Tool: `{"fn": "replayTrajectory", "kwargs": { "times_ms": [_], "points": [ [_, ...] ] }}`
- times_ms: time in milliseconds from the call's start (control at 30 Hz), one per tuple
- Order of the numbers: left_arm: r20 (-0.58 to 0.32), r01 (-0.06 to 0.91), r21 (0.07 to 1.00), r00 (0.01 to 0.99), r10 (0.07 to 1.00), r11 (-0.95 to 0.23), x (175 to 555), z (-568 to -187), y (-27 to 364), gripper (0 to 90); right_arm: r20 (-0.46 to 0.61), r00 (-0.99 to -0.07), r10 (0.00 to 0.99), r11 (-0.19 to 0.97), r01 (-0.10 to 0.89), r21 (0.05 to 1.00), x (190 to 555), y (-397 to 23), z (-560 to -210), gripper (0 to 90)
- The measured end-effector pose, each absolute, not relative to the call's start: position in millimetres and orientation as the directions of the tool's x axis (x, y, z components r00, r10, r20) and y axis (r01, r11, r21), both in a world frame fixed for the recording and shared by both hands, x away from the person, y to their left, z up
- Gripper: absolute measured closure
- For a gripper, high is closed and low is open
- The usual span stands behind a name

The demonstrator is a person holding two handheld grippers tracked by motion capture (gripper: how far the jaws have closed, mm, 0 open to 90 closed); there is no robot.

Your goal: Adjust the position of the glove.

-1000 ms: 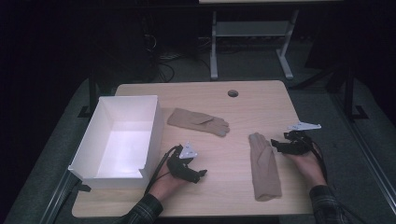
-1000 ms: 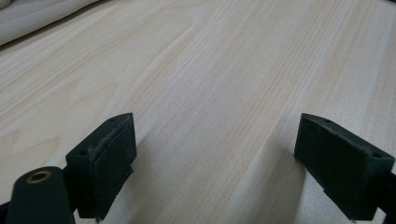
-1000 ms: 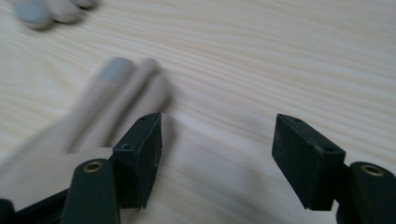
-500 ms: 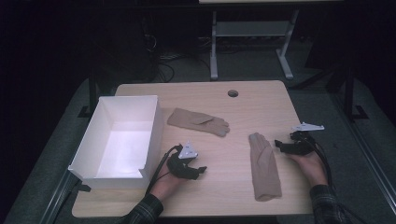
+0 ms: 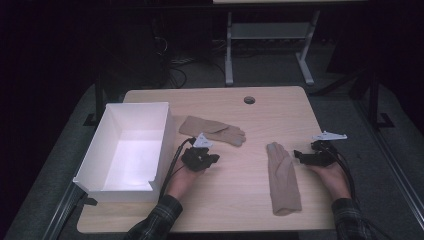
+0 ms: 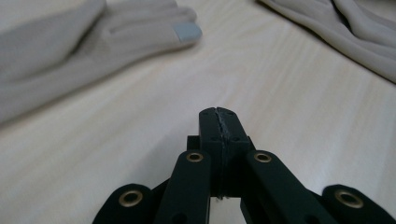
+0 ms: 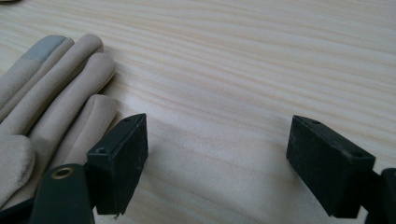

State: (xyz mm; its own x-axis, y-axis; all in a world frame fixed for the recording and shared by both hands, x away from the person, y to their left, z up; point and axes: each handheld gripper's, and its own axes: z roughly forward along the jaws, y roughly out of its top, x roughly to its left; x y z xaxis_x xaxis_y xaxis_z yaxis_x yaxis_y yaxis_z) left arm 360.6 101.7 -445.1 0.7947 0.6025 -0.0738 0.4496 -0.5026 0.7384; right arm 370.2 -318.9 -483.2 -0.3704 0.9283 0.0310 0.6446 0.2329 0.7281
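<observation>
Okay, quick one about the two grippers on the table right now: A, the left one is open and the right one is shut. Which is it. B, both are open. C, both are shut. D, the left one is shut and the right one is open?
D: in its own view the left gripper has its fingers pressed together, while the right gripper shows a wide gap between its fingers, beside the beige glove.

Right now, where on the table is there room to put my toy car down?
The far strip of the table behind the two gloves is bare, except for a small round hole. So is the near middle, between the left gripper and the right-hand glove. It is crowded by the white box and other glove.
</observation>
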Motion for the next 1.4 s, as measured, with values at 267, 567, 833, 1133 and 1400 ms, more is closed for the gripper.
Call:
{"fn": "replayTrajectory", "kwargs": {
  "times_ms": [267,567,833,1133,1400],
  "points": [
    [-0.033,0.410,0.756,0.803,0.596,-0.511,395.3,-438.2,77.6,89.5,0.032,-0.370,0.928,0.232,0.645,0.728,370.3,-319.0,-483.3,20.3],
    [-0.033,0.393,0.765,0.815,0.578,-0.510,425.5,-443.3,52.9,89.5,0.028,-0.368,0.929,0.233,0.643,0.730,370.6,-319.3,-483.4,20.4],
    [-0.042,0.393,0.753,0.829,0.557,-0.528,437.2,-463.7,36.6,89.5,0.028,-0.368,0.929,0.232,0.643,0.730,370.7,-319.3,-483.4,20.4],
    [-0.103,0.431,0.733,0.835,0.540,-0.527,439.4,-473.1,35.0,89.7,0.028,-0.369,0.929,0.233,0.642,0.730,370.8,-319.4,-483.5,20.4],
    [-0.135,0.432,0.725,0.853,0.505,-0.536,420.5,-472.9,24.5,89.7,0.027,-0.369,0.929,0.234,0.642,0.730,370.8,-319.3,-483.4,20.4]
  ]
}}
